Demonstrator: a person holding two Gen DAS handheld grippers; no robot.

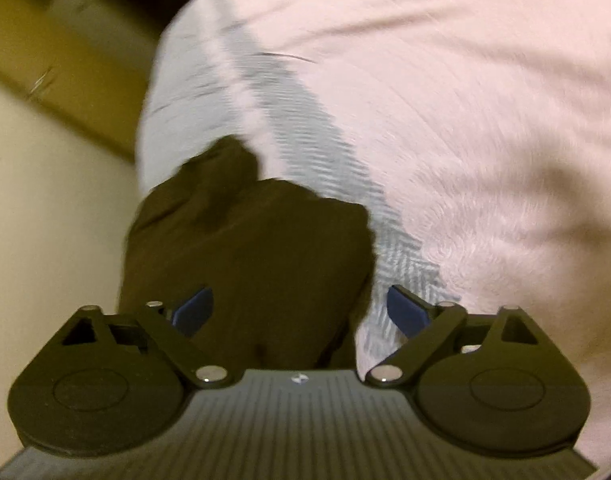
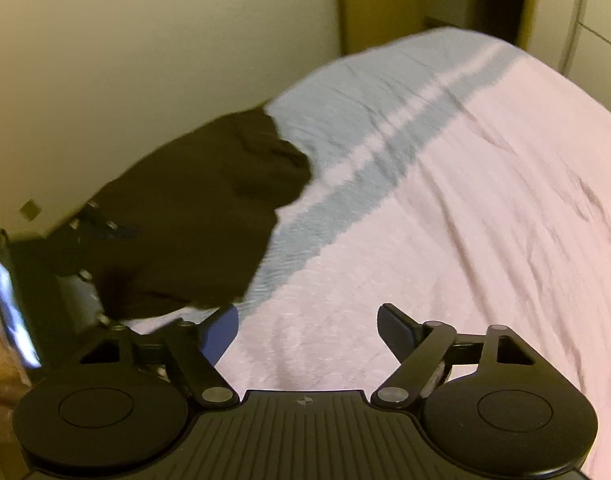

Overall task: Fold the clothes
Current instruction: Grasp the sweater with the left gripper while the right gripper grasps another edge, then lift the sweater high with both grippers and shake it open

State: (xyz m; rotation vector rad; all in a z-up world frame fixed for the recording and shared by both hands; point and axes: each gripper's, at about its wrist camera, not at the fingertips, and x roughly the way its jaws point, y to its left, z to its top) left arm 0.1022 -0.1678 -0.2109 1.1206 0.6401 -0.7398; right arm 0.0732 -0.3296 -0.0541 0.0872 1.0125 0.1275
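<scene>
A dark brown garment (image 1: 249, 248) lies crumpled at the edge of a bed with a pink and light-blue blanket (image 1: 465, 120). My left gripper (image 1: 301, 308) is open, its jaws wide apart, hovering right over the garment with the cloth between and under the fingers. In the right wrist view the same garment (image 2: 201, 216) lies at the left on the blanket (image 2: 445, 200). My right gripper (image 2: 309, 332) is open and empty over the pink blanket, just right of the garment. The left gripper's body (image 2: 77, 248) shows at the garment's left edge.
A cream wall (image 2: 145, 60) runs along the bed's left side. A wooden frame or door (image 1: 57, 52) stands beyond the bed's far corner. A lit screen (image 2: 9, 312) shows at the far left of the right wrist view.
</scene>
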